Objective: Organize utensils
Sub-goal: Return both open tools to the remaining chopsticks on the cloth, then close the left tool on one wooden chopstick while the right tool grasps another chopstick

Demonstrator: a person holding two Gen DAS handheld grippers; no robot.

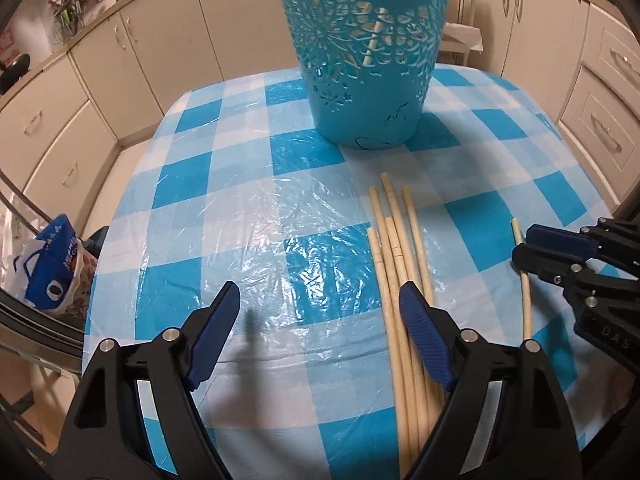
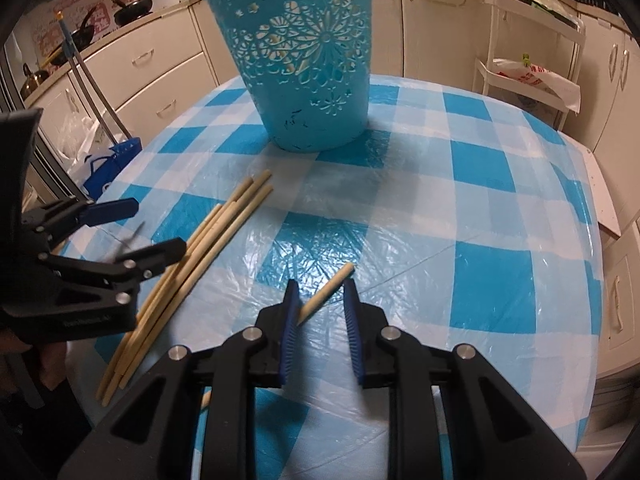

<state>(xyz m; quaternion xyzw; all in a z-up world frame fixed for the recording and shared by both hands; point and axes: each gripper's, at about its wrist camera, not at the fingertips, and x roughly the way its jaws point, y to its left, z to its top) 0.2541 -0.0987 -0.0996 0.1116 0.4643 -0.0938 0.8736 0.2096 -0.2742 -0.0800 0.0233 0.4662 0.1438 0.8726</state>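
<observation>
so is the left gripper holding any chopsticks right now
No, the left gripper is open and empty, its right finger merely over the chopstick pile lying on the checked tablecloth.

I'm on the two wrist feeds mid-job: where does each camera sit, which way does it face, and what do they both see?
Left wrist: sits on the left gripper, looking forward over the table at the blue basket and chopstick bundle; its open fingers show, with the right gripper at right.
Right wrist: sits on the right gripper, facing the basket; its fingers straddle a single chopstick, the left gripper at left.
Shared: basket, bundle, single chopstick, checked tablecloth.
</observation>
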